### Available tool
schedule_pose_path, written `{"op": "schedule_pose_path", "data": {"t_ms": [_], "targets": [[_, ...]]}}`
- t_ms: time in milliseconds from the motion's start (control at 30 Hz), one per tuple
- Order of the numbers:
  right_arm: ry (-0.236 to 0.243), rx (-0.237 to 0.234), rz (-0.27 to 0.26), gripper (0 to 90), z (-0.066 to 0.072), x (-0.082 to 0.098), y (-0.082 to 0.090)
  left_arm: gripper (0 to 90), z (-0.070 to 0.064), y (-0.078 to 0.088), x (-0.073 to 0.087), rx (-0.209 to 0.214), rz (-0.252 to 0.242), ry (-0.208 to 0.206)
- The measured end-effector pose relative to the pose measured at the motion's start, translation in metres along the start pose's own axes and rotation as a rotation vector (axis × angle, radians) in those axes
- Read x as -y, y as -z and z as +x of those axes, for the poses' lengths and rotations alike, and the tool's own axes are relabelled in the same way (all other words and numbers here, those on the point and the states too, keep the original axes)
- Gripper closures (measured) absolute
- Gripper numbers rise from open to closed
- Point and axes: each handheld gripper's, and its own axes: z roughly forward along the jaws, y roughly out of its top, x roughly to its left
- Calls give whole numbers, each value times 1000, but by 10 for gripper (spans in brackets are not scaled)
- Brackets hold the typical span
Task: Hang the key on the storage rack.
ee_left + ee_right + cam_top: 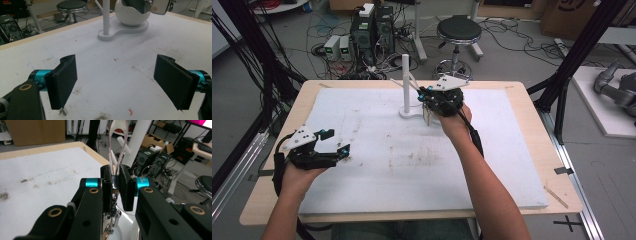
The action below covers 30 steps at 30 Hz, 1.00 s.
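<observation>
RIGHT: right gripper (115, 185) clamped on a thin looped strap (119, 147), just beside white stand (405, 82) | LEFT: left gripper (335, 142) jaws wide apart, empty, well apart from stand | RISK: strap may slip or snag the stand's peg; pulling could tip the stand.

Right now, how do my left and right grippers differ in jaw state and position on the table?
The left gripper has its jaws spread wide with nothing between them; the right gripper is shut on a thin looped strap. The left gripper hovers over the bare foam mat at the table's near left; the right gripper is up at the white stand near the far edge. Both have black jaws with teal fittings.
</observation>
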Motion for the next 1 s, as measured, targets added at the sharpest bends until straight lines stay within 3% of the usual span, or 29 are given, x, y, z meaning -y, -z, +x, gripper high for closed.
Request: {"op": "schedule_pose_path", "data": {"t_ms": [267, 433, 800, 900, 1000], "targets": [[0, 5, 14, 827, -3, -7, -13, 190, 0, 0, 1, -3, 4, 3], [-1, 13, 58, 827, -3, -3, -24, 190, 0, 0, 1, -3, 4, 3], [3, 26, 98, 819, -4, 4, -36, 190, 1, 1, 2, -4, 8, 5], [-5, 26, 80, 721, -4, 4, -35, 190, 1, 1, 3, -4, 10, 5], [33, 27, 86, 667, -3, 3, -33, 190, 1, 1, 4, -3, 10, 8]]}}
